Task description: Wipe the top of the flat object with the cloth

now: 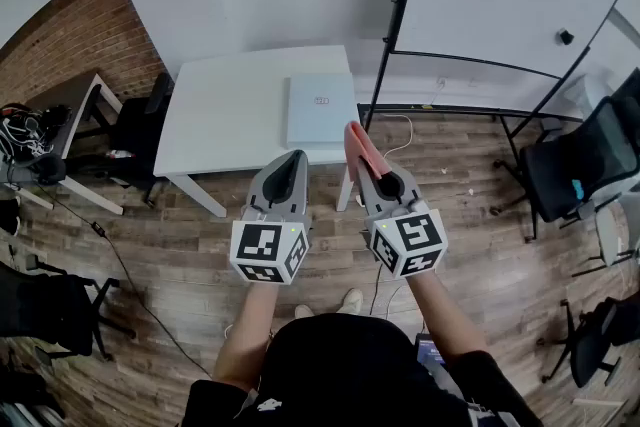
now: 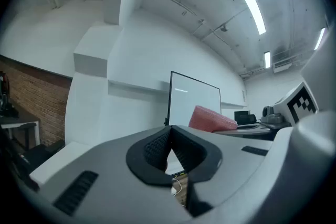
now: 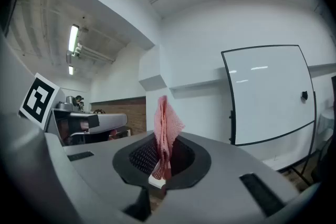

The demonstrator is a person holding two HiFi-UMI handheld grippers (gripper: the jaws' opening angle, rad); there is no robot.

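A pale blue flat object [image 1: 320,110] lies on the right part of a white table [image 1: 230,115]. My right gripper [image 1: 372,170] is shut on a pink cloth [image 1: 362,151], which sticks up between its jaws [image 3: 166,131]. It hovers over the wooden floor just in front of the table's near right corner. My left gripper [image 1: 293,169] is shut with nothing between its jaws, level beside the right one. In the left gripper view the pink cloth [image 2: 212,118] shows at the right. Both grippers stay short of the flat object.
A whiteboard on a black stand [image 1: 500,5] stands right of the table, with a cable on the floor beneath. Black office chairs [image 1: 585,160] sit at the right. A desk with clutter [image 1: 40,150] and a brick wall are at the left.
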